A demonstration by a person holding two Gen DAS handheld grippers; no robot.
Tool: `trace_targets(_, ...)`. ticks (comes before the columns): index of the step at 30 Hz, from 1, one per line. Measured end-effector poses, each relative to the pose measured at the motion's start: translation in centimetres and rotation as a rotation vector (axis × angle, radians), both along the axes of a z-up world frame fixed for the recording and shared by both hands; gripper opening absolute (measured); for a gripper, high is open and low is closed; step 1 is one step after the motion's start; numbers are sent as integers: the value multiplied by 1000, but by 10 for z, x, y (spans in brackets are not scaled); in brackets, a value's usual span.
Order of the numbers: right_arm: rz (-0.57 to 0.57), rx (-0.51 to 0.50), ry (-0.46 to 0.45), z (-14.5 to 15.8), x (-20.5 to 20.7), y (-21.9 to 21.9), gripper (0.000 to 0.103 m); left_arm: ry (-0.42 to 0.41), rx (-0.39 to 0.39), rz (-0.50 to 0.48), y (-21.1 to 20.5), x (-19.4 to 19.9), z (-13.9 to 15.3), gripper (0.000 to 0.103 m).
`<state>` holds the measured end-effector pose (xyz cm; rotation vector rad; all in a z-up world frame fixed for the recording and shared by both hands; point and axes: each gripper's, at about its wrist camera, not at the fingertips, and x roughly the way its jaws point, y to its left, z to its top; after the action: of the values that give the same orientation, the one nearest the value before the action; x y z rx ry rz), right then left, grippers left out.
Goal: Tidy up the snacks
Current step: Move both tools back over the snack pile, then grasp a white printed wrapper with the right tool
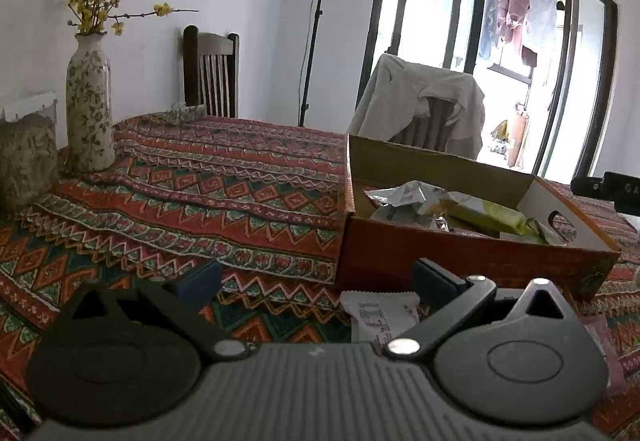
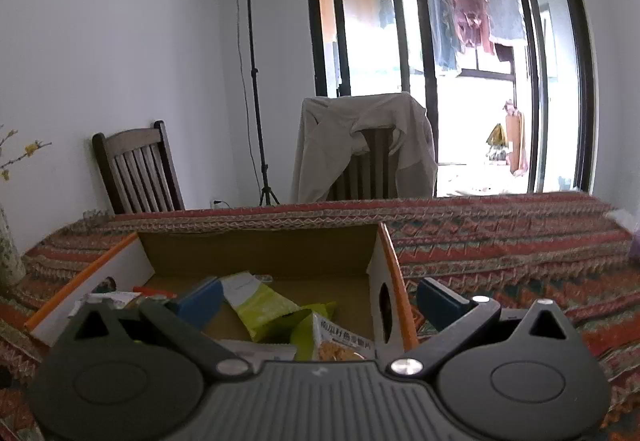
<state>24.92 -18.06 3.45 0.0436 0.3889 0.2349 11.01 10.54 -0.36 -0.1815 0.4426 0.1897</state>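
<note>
Snacks [image 1: 452,207] sat mostly in the box [image 1: 460,253] already, so I judged the job well along but not done. Through my left wrist camera, the box stood at about two o'clock on the patterned cloth [image 1: 224,193]. Inside it I saw a crumpled silver packet [image 1: 398,193] and a yellow-green packet [image 1: 486,219], piled loosely rather than in rows. One white packet [image 1: 380,313] lay outside on the cloth, just beside the box's near wall, at about one o'clock between my fingers. My left gripper [image 1: 316,283] had its fingers wide apart and held nothing. That packet was what I took to be left to do. A vase [image 1: 88,109] stood well apart at ten o'clock.

Through my right wrist camera, the box [image 2: 260,253] lay straight ahead at twelve o'clock with its open top toward me. In it were a light-green packet [image 2: 260,307], a printed packet [image 2: 340,345] near the wall at my right, and some smaller pieces at nine o'clock that I could not make out. Much of the box floor was bare. My right gripper [image 2: 316,301] hung over the box's near right corner, fingers spread apart and empty, one over the inside and one outside the wall.
</note>
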Motion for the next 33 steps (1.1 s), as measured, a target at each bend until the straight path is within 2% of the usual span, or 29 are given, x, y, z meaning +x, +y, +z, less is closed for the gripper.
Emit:
trace_targets(7, 9, -55, 10, 14, -42, -1, 103, -12, -34, -17, 3, -2, 1, 103)
trace_targets(16, 20, -55, 82, 0, -89, -12, 103, -34, -50, -30, 4, -6, 2, 103)
trace_targets(24, 42, -28, 161, -22, -108, -11, 103, -34, -67, -54, 5, -7, 2, 103)
trace_targets(33, 129, -33, 210, -37, -107, 37, 103, -9, -75, -64, 5, -5, 0, 103)
